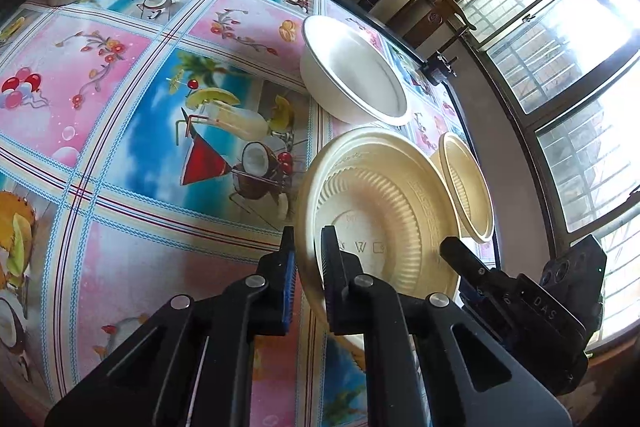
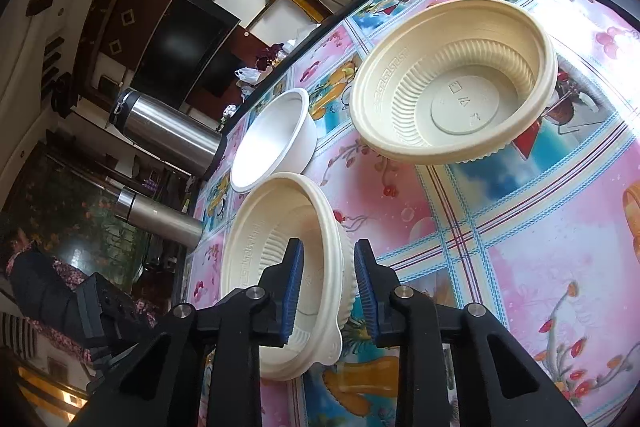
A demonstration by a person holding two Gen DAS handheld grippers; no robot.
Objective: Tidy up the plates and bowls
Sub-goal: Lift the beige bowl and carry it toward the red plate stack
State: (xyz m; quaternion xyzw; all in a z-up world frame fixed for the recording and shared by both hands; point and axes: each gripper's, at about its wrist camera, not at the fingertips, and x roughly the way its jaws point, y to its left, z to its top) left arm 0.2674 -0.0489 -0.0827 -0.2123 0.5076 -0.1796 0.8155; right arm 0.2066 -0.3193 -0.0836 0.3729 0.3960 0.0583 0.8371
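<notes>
A cream ribbed bowl [image 1: 384, 211] stands on the patterned tablecloth [image 1: 160, 131]. My left gripper [image 1: 309, 247] is shut on its near rim, one pad inside and one outside. My right gripper [image 2: 328, 247] is on the same bowl [image 2: 272, 251] at the opposite rim, its pads clamping the wall; one of its fingers [image 1: 460, 259] shows at the bowl's right edge. A second cream bowl [image 2: 452, 79] sits apart from it, also seen in the left wrist view [image 1: 466, 187]. A plain white bowl [image 1: 352, 71] [image 2: 272, 139] stands further off.
Two steel flasks [image 2: 168, 135] [image 2: 160, 219] stand at the table's far side. A small black device [image 1: 438, 69] is clamped at the table edge near the window. A person in flowered clothing [image 2: 36, 267] is beyond the table. Open tablecloth lies left of the bowls.
</notes>
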